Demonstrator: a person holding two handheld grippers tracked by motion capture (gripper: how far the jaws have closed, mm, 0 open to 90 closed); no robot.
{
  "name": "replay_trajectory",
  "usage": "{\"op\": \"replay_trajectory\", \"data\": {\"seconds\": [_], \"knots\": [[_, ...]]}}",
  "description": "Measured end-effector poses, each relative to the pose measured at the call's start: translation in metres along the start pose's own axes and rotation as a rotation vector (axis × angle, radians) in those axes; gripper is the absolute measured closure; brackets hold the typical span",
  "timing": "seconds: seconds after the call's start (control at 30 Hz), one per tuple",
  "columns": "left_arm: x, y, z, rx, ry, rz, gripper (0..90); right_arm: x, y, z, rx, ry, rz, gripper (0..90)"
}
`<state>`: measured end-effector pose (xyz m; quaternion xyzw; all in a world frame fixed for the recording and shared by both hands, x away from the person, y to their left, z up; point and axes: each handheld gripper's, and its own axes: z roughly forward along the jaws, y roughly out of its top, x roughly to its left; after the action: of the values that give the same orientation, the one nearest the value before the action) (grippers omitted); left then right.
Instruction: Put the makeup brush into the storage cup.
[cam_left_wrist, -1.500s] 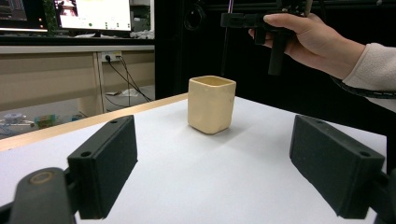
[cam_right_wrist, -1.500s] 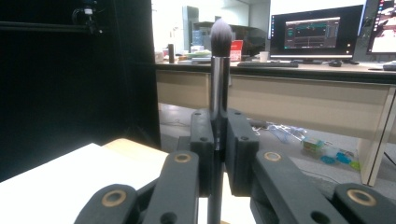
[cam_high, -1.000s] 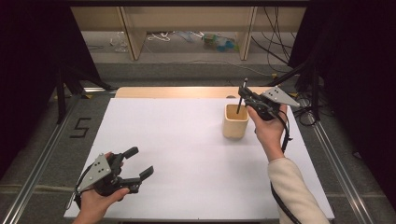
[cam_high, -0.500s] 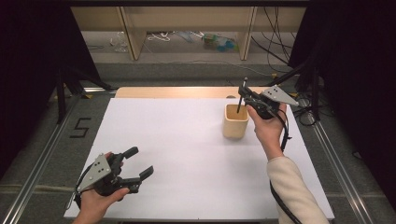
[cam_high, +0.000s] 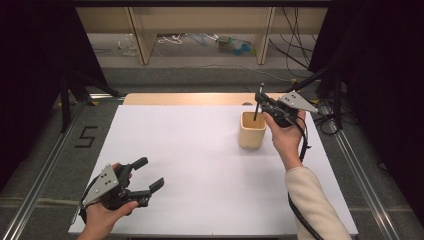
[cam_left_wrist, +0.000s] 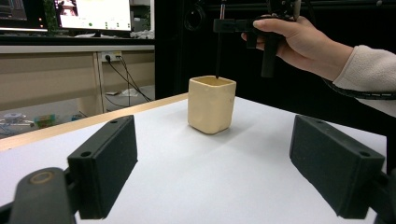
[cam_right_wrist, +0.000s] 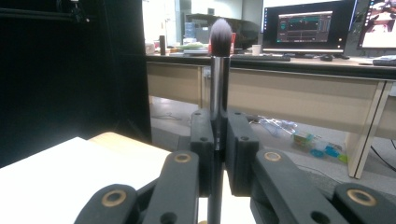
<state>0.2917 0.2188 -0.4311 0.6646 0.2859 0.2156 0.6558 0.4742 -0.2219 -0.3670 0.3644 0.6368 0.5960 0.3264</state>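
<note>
high view: right gripper (cam_high: 262, 105) fingers clamping brush (cam_high: 258, 106) upright above cup (cam_high: 252, 131); left gripper (cam_high: 148, 175) fingers agape.

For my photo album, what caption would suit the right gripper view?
Right gripper clamps a makeup brush upright, bristles on top.

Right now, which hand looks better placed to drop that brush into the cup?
The right. Its claw is shut on the slim black makeup brush, upright over the square cream cup. The left claw is open, far away.
</note>
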Motion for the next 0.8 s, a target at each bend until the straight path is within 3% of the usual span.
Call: {"op": "replay_trajectory", "data": {"seconds": [0.8], "knots": [[0.0004, -0.0004, 0.0003, -0.004, -0.002, -0.006, 14.9, -0.0001, -0.0043, 0.0085, 0.004, -0.011, -0.004, 83.7]]}}
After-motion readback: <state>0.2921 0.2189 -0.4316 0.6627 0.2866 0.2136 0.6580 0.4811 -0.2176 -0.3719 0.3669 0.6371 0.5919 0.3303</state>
